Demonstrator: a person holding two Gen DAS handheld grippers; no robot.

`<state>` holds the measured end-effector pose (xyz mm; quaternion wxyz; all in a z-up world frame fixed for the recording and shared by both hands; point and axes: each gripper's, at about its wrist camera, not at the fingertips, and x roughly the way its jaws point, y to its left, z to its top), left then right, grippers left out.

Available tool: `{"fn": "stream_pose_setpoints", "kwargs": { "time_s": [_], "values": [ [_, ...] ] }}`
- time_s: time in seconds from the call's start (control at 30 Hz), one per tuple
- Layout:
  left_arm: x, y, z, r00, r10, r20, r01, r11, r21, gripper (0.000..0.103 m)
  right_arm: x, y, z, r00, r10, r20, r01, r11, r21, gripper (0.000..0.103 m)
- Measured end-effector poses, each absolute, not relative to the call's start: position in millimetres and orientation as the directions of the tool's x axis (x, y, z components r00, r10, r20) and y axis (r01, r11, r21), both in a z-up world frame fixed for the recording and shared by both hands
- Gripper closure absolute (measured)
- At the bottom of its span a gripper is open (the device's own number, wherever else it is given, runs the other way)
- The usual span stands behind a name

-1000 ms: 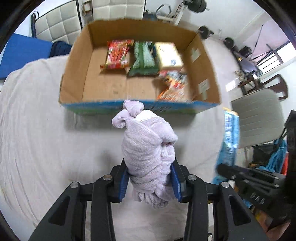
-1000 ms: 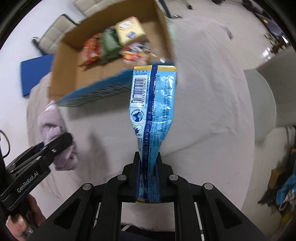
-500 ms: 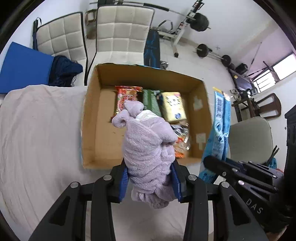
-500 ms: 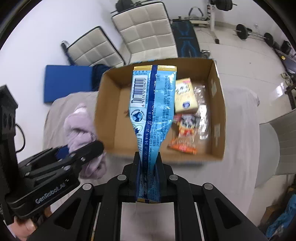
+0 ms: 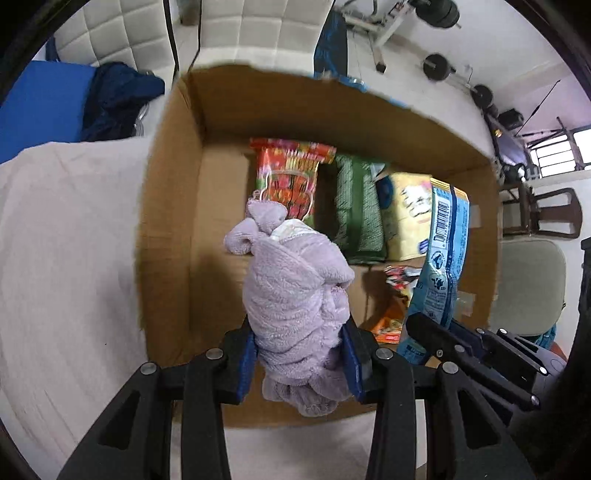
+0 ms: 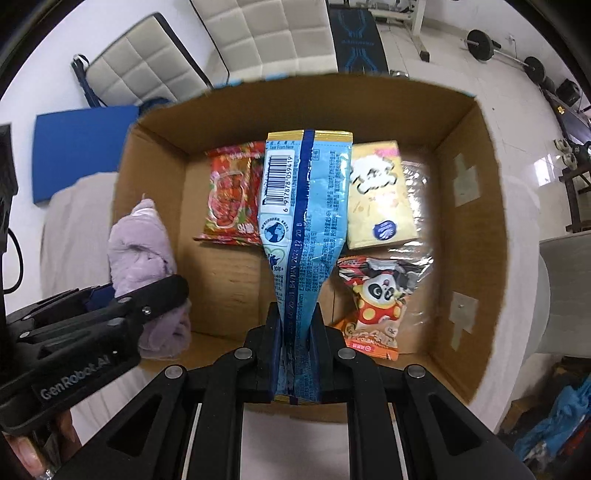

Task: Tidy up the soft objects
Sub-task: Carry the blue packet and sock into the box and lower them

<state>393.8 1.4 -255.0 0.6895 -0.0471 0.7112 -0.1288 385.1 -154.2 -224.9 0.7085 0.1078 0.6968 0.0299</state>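
My left gripper (image 5: 299, 354) is shut on a rolled lilac towel (image 5: 291, 288) and holds it over the left half of an open cardboard box (image 5: 166, 221). My right gripper (image 6: 295, 339) is shut on a blue snack packet (image 6: 306, 221), held upright over the box (image 6: 476, 236) middle. The towel (image 6: 140, 243) and left gripper show at the left of the right wrist view; the blue packet (image 5: 439, 258) shows at the right of the left wrist view.
In the box lie a red snack bag (image 6: 232, 199), a green pack (image 5: 356, 210), a yellow pack (image 6: 380, 199) and a panda snack bag (image 6: 376, 302). The box stands on a cloth-covered table (image 5: 66, 258). White chairs (image 6: 266, 33) stand behind.
Both grippers have moved forward with their loads, from in front of the box to above its inside. The box now fills both views.
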Motion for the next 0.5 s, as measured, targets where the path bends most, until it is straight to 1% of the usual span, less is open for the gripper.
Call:
{"fn": "stream_pose_setpoints", "kwargs": {
  "time_s": [0.03, 0.13, 0.3, 0.33, 0.37, 0.4, 0.43, 0.47, 0.5],
  "values": [
    [393.6, 0.7, -261.0, -0.056, -0.243, -0.968, 0.112, 0.962, -0.248, 0.065, 386.6, -153.0, -233.1, 0.017, 0.196, -0.981, 0.104, 0.975, 0.196, 0.089],
    [394.7, 0.4, -275.5, -0.092, -0.242, -0.966, 0.103, 0.963, -0.251, 0.065, 388.6, -151.6, -246.6, -0.01, 0.216, -0.976, 0.102, 0.971, 0.214, 0.088],
    [391.5, 4.0, -290.4, -0.14, -0.206, -0.968, 0.087, 0.972, -0.219, 0.064, 392.3, -159.4, -259.2, -0.057, 0.226, -0.972, 0.114, 0.969, 0.219, 0.083],
    [390.4, 4.8, -291.3, -0.141, -0.203, -0.969, 0.085, 0.973, -0.216, 0.063, 392.3, -161.2, -261.0, -0.062, 0.224, -0.973, 0.11, 0.97, 0.217, 0.076],
    [389.2, 5.6, -292.0, -0.141, -0.203, -0.969, 0.084, 0.973, -0.216, 0.062, 392.2, -162.0, -261.9, -0.065, 0.223, -0.973, 0.106, 0.971, 0.216, 0.066],
    [388.5, 6.1, -291.8, -0.136, -0.198, -0.971, 0.081, 0.974, -0.21, 0.061, 391.9, -163.2, -262.3, -0.066, 0.222, -0.973, 0.104, 0.971, 0.214, 0.059],
    [387.7, 7.3, -291.2, -0.131, -0.193, -0.972, 0.077, 0.976, -0.204, 0.057, 390.8, -165.4, -261.9, -0.065, 0.22, -0.973, 0.105, 0.971, 0.213, 0.048],
    [386.9, 8.6, -290.0, -0.125, -0.199, -0.972, 0.073, 0.975, -0.208, 0.053, 389.9, -167.4, -262.7, -0.063, 0.22, -0.973, 0.106, 0.971, 0.213, 0.047],
    [385.7, 9.9, -287.6, -0.116, -0.201, -0.973, 0.066, 0.976, -0.21, 0.051, 388.5, -170.0, -262.3, -0.061, 0.22, -0.974, 0.106, 0.971, 0.213, 0.047]
  ]
}}
